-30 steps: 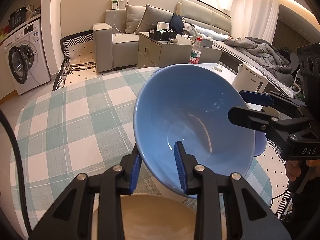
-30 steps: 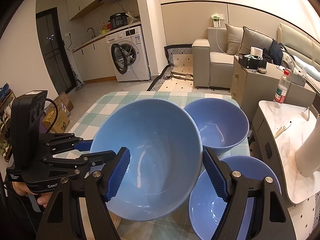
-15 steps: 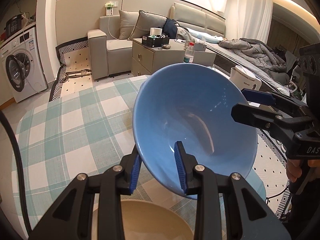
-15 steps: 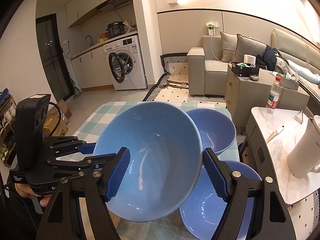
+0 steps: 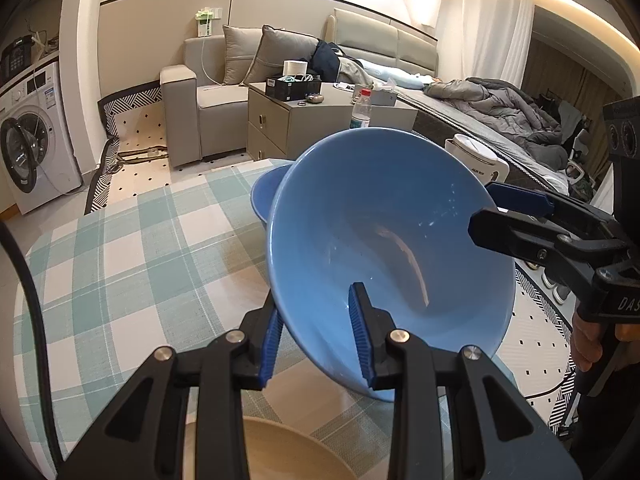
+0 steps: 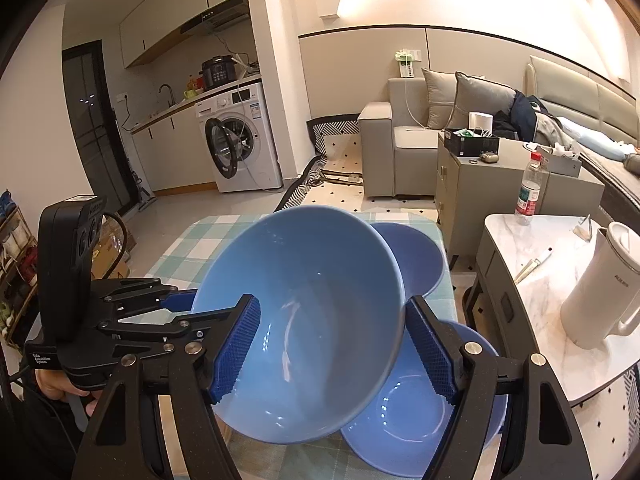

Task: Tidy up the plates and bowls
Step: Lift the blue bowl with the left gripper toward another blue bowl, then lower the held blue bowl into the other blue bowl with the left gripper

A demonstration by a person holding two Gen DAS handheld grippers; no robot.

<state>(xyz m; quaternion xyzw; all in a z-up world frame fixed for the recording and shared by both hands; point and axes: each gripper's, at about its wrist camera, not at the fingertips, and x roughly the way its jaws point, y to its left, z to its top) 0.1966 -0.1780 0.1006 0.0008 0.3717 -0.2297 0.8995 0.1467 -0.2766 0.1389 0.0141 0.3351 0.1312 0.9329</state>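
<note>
Left wrist view shows the left hand-held gripper (image 5: 316,340) pinching the tilted large blue bowl (image 5: 384,248) by its rim at frame center, the right hand-held gripper (image 6: 334,350) clamping its far rim; level it before nesting.

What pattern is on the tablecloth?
The tablecloth has a pale green and white check, seen best in the left wrist view.

three blue bowls (image 6: 304,320), one tan bowl (image 5: 288,452)

Blue bowl (image 5: 384,232) higher, off table (image 5: 120,264)
</note>
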